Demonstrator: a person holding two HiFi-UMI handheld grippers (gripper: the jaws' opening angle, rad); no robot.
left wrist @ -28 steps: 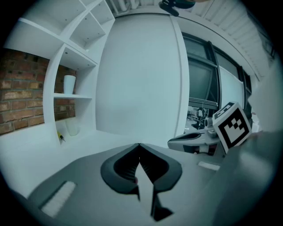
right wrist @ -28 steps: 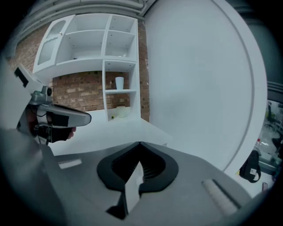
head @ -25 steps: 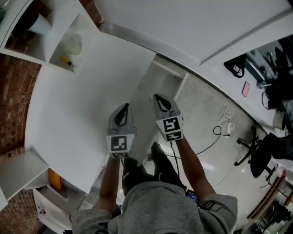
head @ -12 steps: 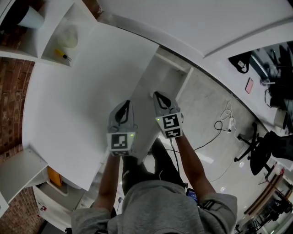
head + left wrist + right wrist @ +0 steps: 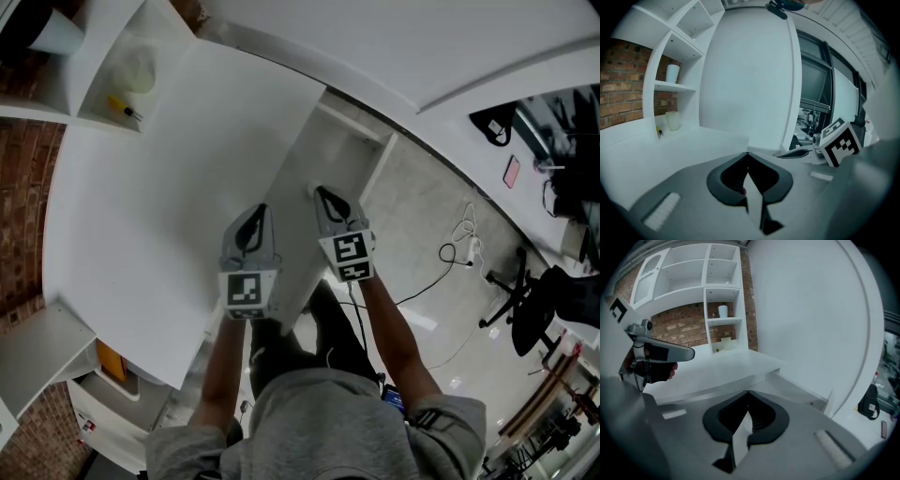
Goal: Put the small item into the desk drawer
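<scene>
Desk [image 5: 141, 216] white, brick wall [image 5: 19, 187], pale floor [image 5: 422, 234]

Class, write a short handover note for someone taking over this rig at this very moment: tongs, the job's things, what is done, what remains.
Tongs: the left tongs are shut and empty, above the white desk near its right edge. The right tongs are shut and empty, over the lower white compartment beside the desk; I cannot tell whether that is the drawer.
Things: a small yellow stick-shaped item lies in the white shelf cubby at the desk's far corner, beside a pale translucent cup.
Done: nothing picked up.
Left: fetch the item and put it in the drawer.
</scene>
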